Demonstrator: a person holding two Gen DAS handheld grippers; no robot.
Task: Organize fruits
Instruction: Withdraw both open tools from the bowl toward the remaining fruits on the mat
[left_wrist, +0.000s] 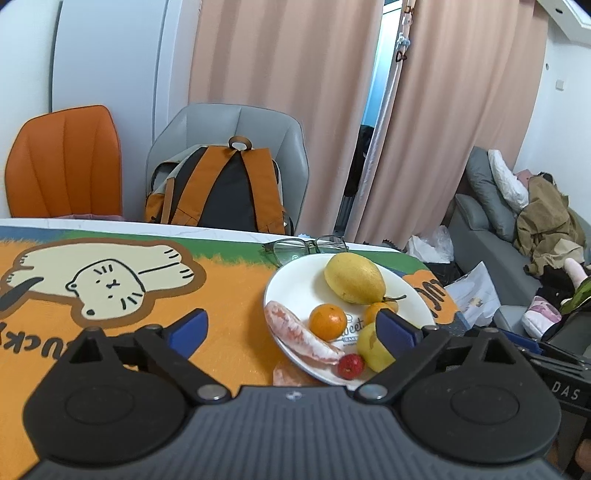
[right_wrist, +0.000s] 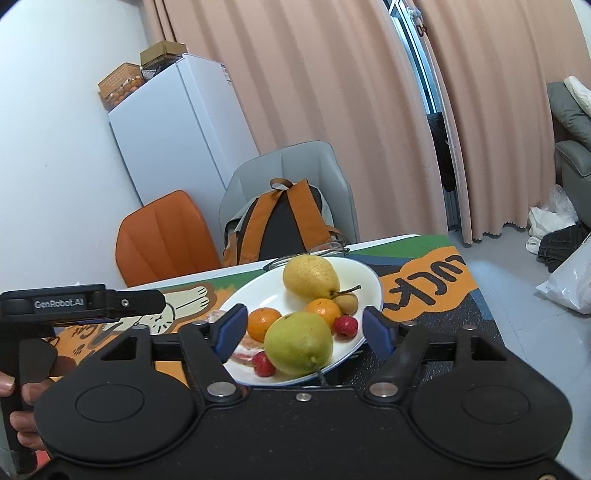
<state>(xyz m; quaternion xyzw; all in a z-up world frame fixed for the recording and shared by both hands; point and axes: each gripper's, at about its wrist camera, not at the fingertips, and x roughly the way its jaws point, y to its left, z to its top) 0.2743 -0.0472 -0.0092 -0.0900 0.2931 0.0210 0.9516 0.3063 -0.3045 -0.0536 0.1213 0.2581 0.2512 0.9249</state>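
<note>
Lettering "GenRobot.AI" marks the black left gripper (right_wrist: 79, 303) at left of the right view; "weet" shows on the round white plate (left_wrist: 295, 275), half hidden by an orange tangerine (left_wrist: 326, 321); both grippers' jaws spread, empty; right gripper (right_wrist: 303, 330) straddles a yellow-green pear (right_wrist: 298, 342) at centre.

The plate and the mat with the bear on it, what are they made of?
The plate looks like glazed ceramic or porcelain: smooth, white, shiny, with a thin rim and a printed logo. It could be melamine; the pictures can't settle that. The mat looks like soft fabric, maybe flannel or short pile: matte, slightly fuzzy, printed with a cartoon bear and lettering.
</note>
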